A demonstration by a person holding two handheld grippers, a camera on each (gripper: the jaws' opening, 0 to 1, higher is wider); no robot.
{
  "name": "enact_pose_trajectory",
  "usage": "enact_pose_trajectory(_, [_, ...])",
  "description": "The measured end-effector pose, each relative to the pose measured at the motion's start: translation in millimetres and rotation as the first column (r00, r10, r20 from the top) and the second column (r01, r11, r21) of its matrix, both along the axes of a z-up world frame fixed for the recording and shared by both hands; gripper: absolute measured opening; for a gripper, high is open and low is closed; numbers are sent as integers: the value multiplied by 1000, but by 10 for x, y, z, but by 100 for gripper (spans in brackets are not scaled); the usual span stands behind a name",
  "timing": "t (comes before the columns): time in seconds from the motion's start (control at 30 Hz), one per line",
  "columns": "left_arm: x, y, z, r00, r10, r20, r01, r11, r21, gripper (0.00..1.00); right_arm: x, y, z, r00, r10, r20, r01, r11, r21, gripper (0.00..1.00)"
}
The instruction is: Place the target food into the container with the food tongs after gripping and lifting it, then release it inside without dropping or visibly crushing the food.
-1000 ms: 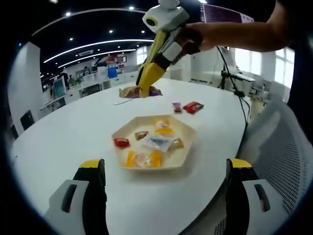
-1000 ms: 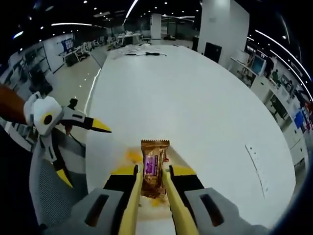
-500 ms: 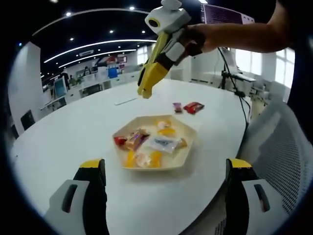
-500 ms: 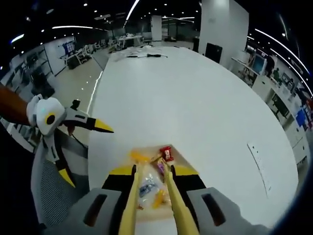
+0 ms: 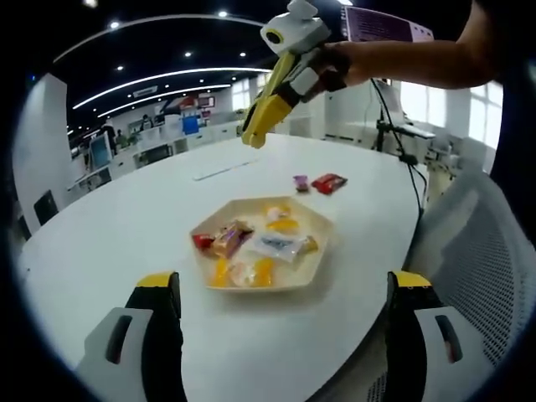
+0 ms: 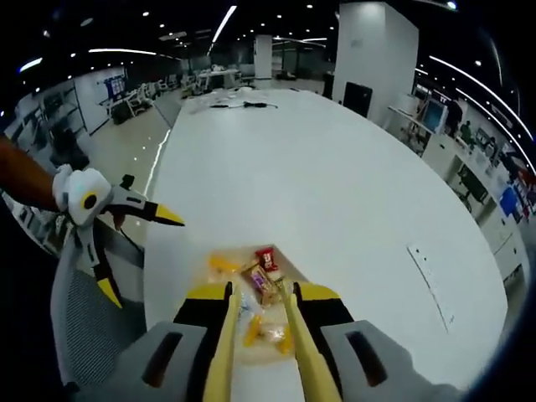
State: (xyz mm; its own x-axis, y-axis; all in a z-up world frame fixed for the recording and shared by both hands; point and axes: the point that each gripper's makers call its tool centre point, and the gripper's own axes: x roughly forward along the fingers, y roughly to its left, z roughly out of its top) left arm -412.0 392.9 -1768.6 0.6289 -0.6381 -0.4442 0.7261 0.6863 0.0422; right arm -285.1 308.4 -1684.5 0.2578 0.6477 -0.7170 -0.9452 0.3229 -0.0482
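Note:
A cream hexagonal tray (image 5: 322, 228) sits on the white table (image 5: 126, 226) and holds several wrapped sweets. Among them lies a brown and purple snack bar (image 5: 232, 239), tilted on the tray's left side. My right gripper (image 5: 251, 138), yellow tongs held by a hand, hangs high above the table behind the tray, with nothing between its tips. In the right gripper view the tongs (image 6: 257, 289) stand open over the tray (image 6: 243, 260), with the bar (image 6: 261, 282) below them. My left gripper (image 5: 285, 280) is open wide at the near table edge and grips nothing.
Two wrapped sweets, one purple (image 5: 301, 182) and one red (image 5: 328, 181), lie on the table beyond the tray. A thin white strip (image 5: 222, 170) lies further back. A mesh chair (image 5: 477, 251) stands at the right. The left gripper (image 6: 92, 209) shows beside the table edge.
The right tongs let go of the snack bar, which now lies in the tray. They then rose up and away from the tray. The left gripper stayed put.

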Motion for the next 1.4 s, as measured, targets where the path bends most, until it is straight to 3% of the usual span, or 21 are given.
enact_pose_trajectory(0.33, [-8, -7, -15, 1000, -6, -5, 6, 1000, 6, 99, 144, -408, 57, 998, -66, 22, 66, 998, -1, 28])
enact_pose_trajectory(0.5, [-10, -9, -15, 1000, -7, -5, 7, 1000, 6, 99, 113, -557, 25, 996, -82, 22, 82, 997, -5, 28])
enact_pose_trajectory(0.73, [-6, -12, 7, 1000, -2, -8, 2, 1000, -14, 99, 110, -815, -1, 997, -50, 60, 52, 998, -26, 28])
enact_pose_trajectory(1.03, [-11, -28, 22, 1000, -7, -3, 7, 1000, -18, 99, 177, -1185, -25, 997, -47, 67, 50, 998, -50, 29])
enact_pose_trajectory(1.4, [-5, -5, 10, 1000, 3, -8, -3, 1000, -16, 99, 180, -1548, -272, 998, -13, 56, 16, 998, -54, 28])
